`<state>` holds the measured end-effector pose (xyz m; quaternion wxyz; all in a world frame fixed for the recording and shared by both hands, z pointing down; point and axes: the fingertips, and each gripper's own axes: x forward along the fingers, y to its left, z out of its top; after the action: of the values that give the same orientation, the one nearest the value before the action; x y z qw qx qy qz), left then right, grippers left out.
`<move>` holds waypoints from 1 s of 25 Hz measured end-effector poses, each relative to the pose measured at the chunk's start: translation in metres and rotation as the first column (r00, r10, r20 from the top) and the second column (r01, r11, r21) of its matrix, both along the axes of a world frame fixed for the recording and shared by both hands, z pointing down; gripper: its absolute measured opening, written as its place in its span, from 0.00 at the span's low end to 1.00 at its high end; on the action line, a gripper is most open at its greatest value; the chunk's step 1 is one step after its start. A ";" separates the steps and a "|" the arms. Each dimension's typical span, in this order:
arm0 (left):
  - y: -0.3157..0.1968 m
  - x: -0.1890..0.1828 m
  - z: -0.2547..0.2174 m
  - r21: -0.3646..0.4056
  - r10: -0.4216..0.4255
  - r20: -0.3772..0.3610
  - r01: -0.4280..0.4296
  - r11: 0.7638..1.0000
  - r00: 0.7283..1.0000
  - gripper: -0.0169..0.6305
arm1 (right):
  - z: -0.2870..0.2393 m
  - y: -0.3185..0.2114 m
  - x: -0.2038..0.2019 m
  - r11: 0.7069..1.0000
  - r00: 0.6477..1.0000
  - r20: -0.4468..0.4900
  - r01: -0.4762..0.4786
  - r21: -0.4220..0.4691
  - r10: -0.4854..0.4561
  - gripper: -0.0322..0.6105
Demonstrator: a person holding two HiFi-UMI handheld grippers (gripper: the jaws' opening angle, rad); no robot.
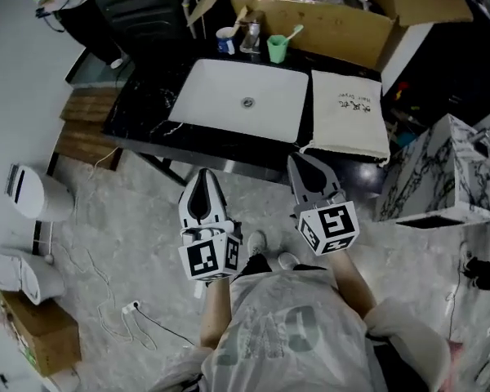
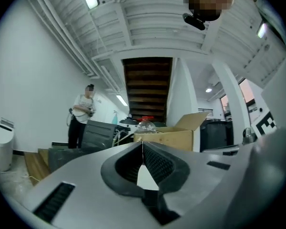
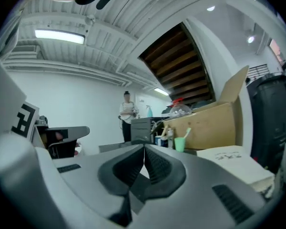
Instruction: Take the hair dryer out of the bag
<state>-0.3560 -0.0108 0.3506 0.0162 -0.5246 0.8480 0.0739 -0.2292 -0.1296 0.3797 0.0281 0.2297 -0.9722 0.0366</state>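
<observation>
Seen from above, a person stands before a black counter (image 1: 139,117) with a white sink (image 1: 229,104) set into it, holding a gripper in each hand. The left gripper (image 1: 202,174) and right gripper (image 1: 296,159) both point toward the counter and sit short of its front edge, over the floor. In each gripper's own view the ribbed black pads meet in a closed seam, with nothing held between them.

A flat cream cloth bag (image 1: 347,113) with dark print lies on the counter just right of the sink, its near edge hanging slightly over the front. The right gripper's tips are close to that corner but apart from it. The hair dryer shows in no view, and whether it is inside the bag cannot be told.

Behind the sink stand a green cup (image 1: 277,49) holding a toothbrush, a blue cup (image 1: 225,41) and a small bottle between them, too small to make out. An open cardboard box (image 1: 335,23) rises behind them – its contents are dim and cut off by the top of the frame. A marbled box (image 1: 445,170) stands at the right, partly cut off.

The gripper views look level across the room, their lower halves filled by the grippers' grey bodies. A distant person (image 2: 81,118) stands by the wall, small and unclear.
</observation>
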 end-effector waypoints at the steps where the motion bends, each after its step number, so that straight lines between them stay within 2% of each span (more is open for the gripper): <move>1: -0.016 0.007 0.000 -0.003 0.054 0.007 -0.054 0.999 0.998 0.07 | 0.000 -0.009 0.014 0.998 0.998 -0.001 -0.055 0.002 0.055 0.10; 3: -0.047 0.026 0.001 -0.006 0.171 0.014 -0.171 0.985 0.985 0.07 | 0.002 -0.024 0.045 0.985 0.985 -0.007 -0.171 0.004 0.171 0.10; 5: -0.075 0.048 0.001 -0.010 0.284 0.020 -0.284 0.959 0.959 0.07 | 0.003 -0.034 0.076 0.959 0.959 -0.011 -0.284 0.004 0.284 0.10; 9: -0.115 0.089 0.002 -0.025 0.475 0.027 -0.474 0.880 0.880 0.07 | 0.003 -0.039 0.131 0.879 0.879 -0.012 -0.477 0.004 0.477 0.10; 13: -0.141 0.124 0.002 -0.045 0.597 0.038 -0.596 0.802 0.801 0.07 | 0.003 -0.037 0.174 0.788 0.788 -0.009 -0.615 0.002 0.615 0.10; 15: -0.150 0.138 0.004 -0.058 0.629 0.030 -0.627 0.777 0.777 0.07 | 0.004 -0.034 0.191 0.757 0.757 -0.015 -0.653 -0.002 0.653 0.10; 17: -0.155 0.152 0.005 -0.070 0.642 0.028 -0.639 0.766 0.766 0.07 | 0.005 -0.034 0.206 0.742 0.742 -0.020 -0.670 -0.008 0.670 0.10; 20: -0.161 0.167 0.005 -0.067 0.648 0.015 -0.646 0.760 0.761 0.07 | 0.005 -0.041 0.221 0.735 0.735 -0.024 -0.678 -0.005 0.677 0.10; 25: -0.172 0.170 0.002 -0.068 0.627 0.018 -0.624 0.778 0.779 0.07 | -0.002 -0.055 0.223 0.755 0.755 -0.011 -0.656 0.006 0.656 0.10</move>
<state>-0.1864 -0.1823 0.3527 -0.0077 -0.7778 0.6272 0.0402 -0.0066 -0.1842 0.3775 0.0193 0.5556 -0.8302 0.0416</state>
